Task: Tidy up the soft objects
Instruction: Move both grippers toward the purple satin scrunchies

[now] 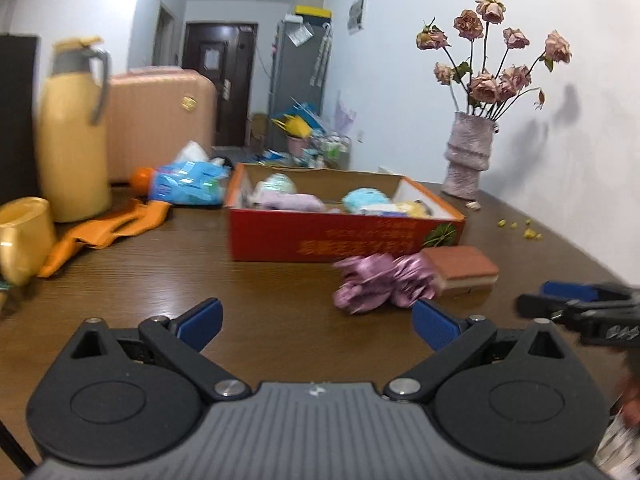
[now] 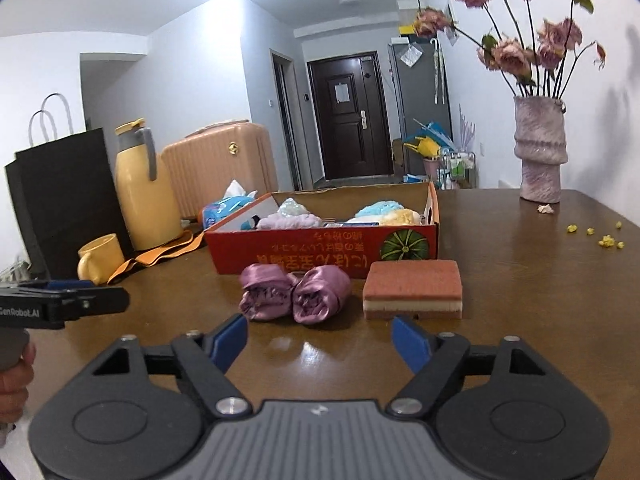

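A red cardboard box [image 1: 340, 236] [image 2: 320, 252] stands on the brown table and holds several soft items: a purple cloth [image 2: 288, 221], a blue puff [image 2: 376, 210] and a yellow one [image 2: 402, 217]. In front of it lie a rolled purple satin cloth [image 2: 294, 298] [image 1: 380, 288] and a red-brown sponge [image 2: 414, 290] [image 1: 464, 270]. My left gripper [image 1: 318, 326] is open and empty, low over the table, the cloth just ahead to its right. My right gripper [image 2: 320, 342] is open and empty, close before the cloth and sponge.
A yellow thermos [image 2: 146, 184], yellow mug [image 2: 100, 258], orange cloth [image 1: 108, 232], blue tissue pack [image 1: 188, 184] and black paper bag [image 2: 64, 200] stand at the left. A vase of dried roses [image 2: 540, 148] stands at the back right, with petal crumbs [image 2: 600, 236] near it.
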Action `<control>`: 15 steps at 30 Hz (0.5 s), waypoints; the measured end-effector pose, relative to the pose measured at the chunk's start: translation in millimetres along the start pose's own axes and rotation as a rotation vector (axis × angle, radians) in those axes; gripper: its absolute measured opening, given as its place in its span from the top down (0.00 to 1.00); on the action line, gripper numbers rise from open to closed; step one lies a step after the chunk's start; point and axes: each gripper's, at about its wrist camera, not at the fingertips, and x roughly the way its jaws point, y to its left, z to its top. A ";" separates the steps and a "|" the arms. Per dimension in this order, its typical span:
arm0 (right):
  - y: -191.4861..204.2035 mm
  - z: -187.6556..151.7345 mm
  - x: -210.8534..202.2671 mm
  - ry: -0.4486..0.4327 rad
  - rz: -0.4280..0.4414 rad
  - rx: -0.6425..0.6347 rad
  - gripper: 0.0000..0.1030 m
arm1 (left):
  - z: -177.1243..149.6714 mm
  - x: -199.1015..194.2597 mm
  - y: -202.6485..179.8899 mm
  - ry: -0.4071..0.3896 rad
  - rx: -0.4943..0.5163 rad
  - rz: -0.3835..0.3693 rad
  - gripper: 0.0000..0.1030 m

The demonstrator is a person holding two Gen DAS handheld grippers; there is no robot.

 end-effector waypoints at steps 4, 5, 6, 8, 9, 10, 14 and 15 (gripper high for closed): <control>-13.5 21.9 35.7 0.004 0.014 0.043 0.34 | 27.1 47.7 -5.1 0.028 -0.075 -0.041 0.00; -16.6 27.1 46.7 0.005 0.018 0.053 0.38 | 31.6 60.4 -6.0 0.045 -0.086 -0.028 0.02; -18.6 31.6 57.9 0.013 0.013 0.060 0.40 | 36.4 72.7 -6.3 0.068 -0.101 -0.010 0.07; -20.6 38.2 78.6 0.023 0.014 0.059 0.42 | 41.6 96.1 -4.8 0.106 -0.132 -0.003 0.11; -21.0 41.3 90.3 0.034 0.018 0.058 0.43 | 42.6 107.7 -3.2 0.130 -0.147 -0.008 0.15; -20.6 43.7 100.6 0.042 0.022 0.057 0.43 | 42.0 115.4 -1.9 0.146 -0.151 -0.013 0.18; -16.4 45.0 133.4 0.081 0.028 0.023 0.46 | 29.5 138.0 0.9 0.220 -0.134 -0.046 0.26; -15.3 43.3 138.5 0.095 0.028 0.015 0.48 | 24.5 140.2 2.4 0.236 -0.136 -0.061 0.26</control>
